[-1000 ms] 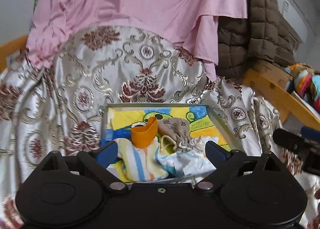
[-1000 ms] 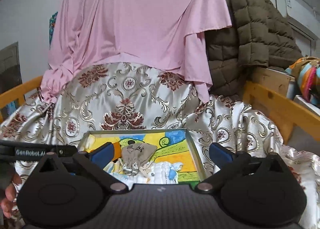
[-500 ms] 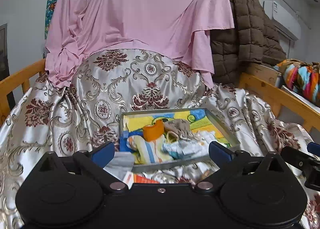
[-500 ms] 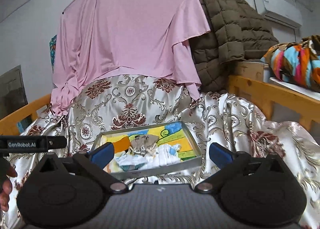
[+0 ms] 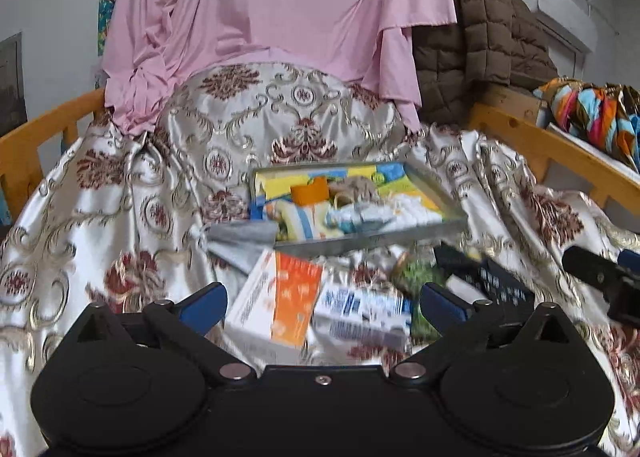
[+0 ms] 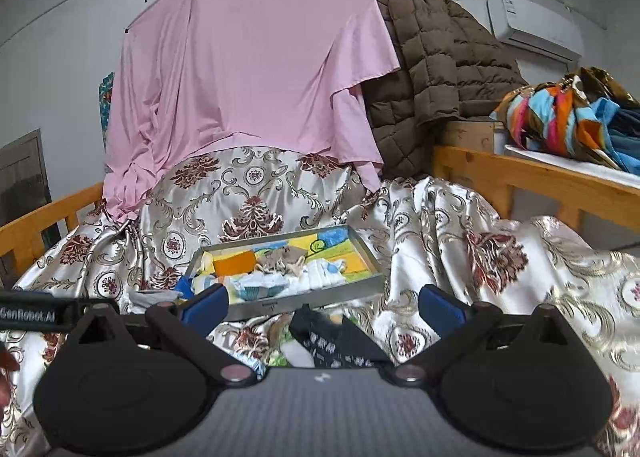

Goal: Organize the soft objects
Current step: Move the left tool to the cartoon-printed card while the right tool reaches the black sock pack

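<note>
— Two views, left wrist first. What crowds the shallow grey metal tray (image 5: 372,239)?

— It sits on the silver satin cloth with dark red floral medallions (image 5: 132,217), filled with soft things: an orange fabric piece (image 5: 310,190), a tan drawstring pouch (image 5: 354,187) and striped and white-blue cloths (image 5: 360,215). A grey folded cloth (image 5: 244,235) lies just beside the tray's near left corner. Nearer the camera lie a white-and-orange carton (image 5: 280,303), a blue-and-white box (image 5: 360,311), something green (image 5: 416,273) and a black printed pack (image 5: 480,275), all blurred. The left gripper (image 5: 322,303) has its blue-padded fingers (image 5: 202,303) spread wide above the cartons, nothing between them.

— And behind?

— A pink sheet (image 5: 280,9) hangs over the cloth, a brown quilted jacket (image 5: 480,45) beside it. The other tool's black tip (image 5: 600,277) is cut off at the right edge.

— Right wrist view?

— Same tray (image 6: 304,299), its near left corner hidden by one blue pad. The right gripper (image 6: 322,303) stands spread and empty over the black pack (image 6: 340,341). The left tool's lettered bar (image 6: 36,313) and a sliver of hand (image 6: 6,369) enter at the left, mostly out of frame. The cartons are largely hidden behind the gripper body.
</note>
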`<state>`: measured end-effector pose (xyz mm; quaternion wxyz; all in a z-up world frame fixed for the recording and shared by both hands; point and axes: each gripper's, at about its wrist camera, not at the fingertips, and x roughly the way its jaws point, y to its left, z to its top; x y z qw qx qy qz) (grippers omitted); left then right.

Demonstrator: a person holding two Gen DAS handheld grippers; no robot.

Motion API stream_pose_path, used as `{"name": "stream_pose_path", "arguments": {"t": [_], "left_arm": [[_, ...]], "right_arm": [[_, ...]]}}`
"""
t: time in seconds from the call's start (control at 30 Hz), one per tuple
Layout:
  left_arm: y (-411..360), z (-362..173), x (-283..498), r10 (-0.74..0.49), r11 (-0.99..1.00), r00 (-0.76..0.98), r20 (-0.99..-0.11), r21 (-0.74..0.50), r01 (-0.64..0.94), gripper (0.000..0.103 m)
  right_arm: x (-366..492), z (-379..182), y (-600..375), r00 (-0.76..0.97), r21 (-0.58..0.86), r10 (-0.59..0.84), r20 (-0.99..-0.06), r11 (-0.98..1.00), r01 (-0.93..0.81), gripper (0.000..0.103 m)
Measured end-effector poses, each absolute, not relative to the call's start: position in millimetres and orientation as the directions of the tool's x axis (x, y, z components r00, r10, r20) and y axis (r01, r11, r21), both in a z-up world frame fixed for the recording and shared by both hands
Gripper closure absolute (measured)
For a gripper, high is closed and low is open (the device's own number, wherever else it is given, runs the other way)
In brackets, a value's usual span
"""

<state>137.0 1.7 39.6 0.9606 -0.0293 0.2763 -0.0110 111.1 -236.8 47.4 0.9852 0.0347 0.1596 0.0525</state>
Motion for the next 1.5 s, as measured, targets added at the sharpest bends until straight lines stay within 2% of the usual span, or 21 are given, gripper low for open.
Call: {"name": "stream_pose_path", "arguments": {"t": [0.23,0.4,0.67,1.0,1.3,1.5], "left_arm": [[-5.3,30.3,116.5,-0.054,0.998,0.832,-0.553,-0.063,0.024,0.001],[-19.7,18.1,114.5,-0.091,0.996,0.789,-0.607,-0.056,0.072,0.001],[-36.2,-3.0,113.8,-0.119,0.991,0.727,-0.677,-0.036,0.129,0.001],[-54.0,-22.6,121.6,-0.160,0.982,0.673,-0.722,-0.044,0.186,0.001],[-68.6,-33.9,127.1,-0.200,0.970,0.662,-0.722,-0.053,0.235,0.001],[-72.0,-39.6,141.5,-0.216,0.972,0.679,-0.702,-0.092,0.214,0.001]], "right_arm": [[92.2,38.5,-238.1,0.934,0.089,0.120,-0.336,0.991,-0.096,0.000],[81.2,30.6,-239.0,0.926,0.083,0.126,-0.357,0.991,-0.103,0.000],[88.3,20.8,-246.5,0.888,0.124,0.100,-0.450,0.991,-0.048,0.000],[105.9,6.8,-257.5,0.832,0.179,0.091,-0.548,0.984,0.010,0.000],[112.5,3.0,-257.1,0.815,0.199,0.111,-0.568,0.980,0.005,0.000],[123.5,1.0,-263.9,0.791,0.277,0.172,-0.587,0.961,-0.003,0.000]]}}
